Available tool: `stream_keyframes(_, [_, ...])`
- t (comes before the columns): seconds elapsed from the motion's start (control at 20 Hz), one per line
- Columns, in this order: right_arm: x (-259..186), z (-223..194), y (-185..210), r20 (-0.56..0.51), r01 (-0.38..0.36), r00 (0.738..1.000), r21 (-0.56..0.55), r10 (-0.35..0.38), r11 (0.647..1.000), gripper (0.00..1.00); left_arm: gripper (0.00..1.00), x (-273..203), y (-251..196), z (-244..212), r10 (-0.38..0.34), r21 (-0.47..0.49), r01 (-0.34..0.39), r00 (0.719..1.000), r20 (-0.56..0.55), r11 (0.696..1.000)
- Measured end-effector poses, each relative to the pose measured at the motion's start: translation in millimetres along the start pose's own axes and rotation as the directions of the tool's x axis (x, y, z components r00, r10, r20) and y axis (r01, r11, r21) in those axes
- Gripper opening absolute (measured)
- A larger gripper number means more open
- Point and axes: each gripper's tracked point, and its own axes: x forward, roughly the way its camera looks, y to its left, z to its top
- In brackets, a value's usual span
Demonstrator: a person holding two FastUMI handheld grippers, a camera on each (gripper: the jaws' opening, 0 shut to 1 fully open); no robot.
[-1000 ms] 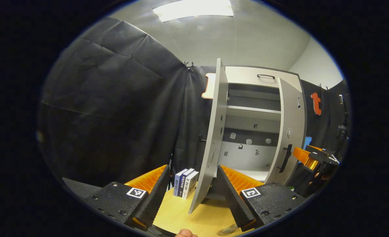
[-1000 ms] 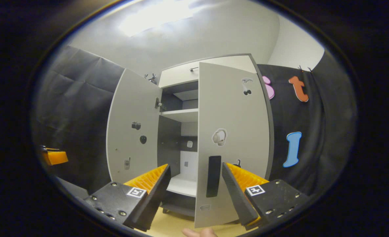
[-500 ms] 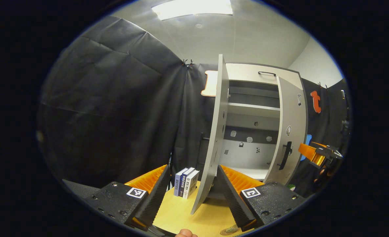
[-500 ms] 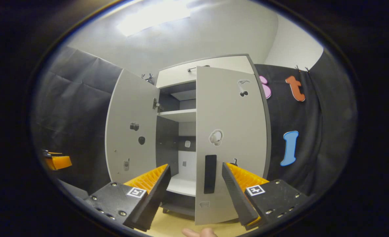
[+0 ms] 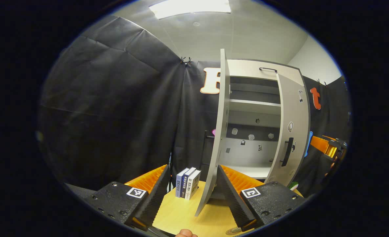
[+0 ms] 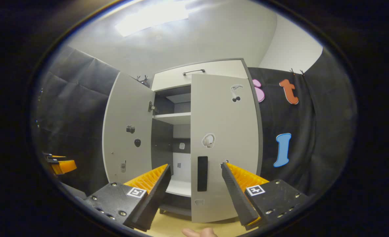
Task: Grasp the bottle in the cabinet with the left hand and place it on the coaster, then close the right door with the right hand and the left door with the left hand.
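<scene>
Looks like the door-closing step: right door (image 6: 225, 144) sits nearly shut just ahead of the spread, empty right gripper (image 6: 196, 187). Left gripper (image 5: 191, 187), also released, faces the left door's (image 5: 219, 138) edge, which needs pushing next. Can't spot the bottle.

Black cloth walls (image 5: 115, 98) surround a wooden table (image 5: 181, 214) under a bright ceiling light (image 5: 189, 6).

Recording booth: black cloth walls (image 5: 115, 98) (clipped up), lone grey cabinet (image 6: 201, 138), wooden table (image 5: 181, 214).
</scene>
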Motion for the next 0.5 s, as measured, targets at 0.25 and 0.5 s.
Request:
stream_keyframes(0.25, [-8.0,-1.6,-3.3,-0.004,0.034,0.999,-0.007,-0.034,0.999,0.94,0.88,23.5,7.0,-6.9,-0.012,0.011,0.012,1.0,-0.005,1.0])
stream_keyframes(0.5, [-23.0,-0.9,-11.3,-0.002,0.078,0.997,-0.026,-0.078,0.997,0.94,0.9,50.0,12.0,-28.0,-0.026,0.02,0.026,0.999,-0.037,0.999])
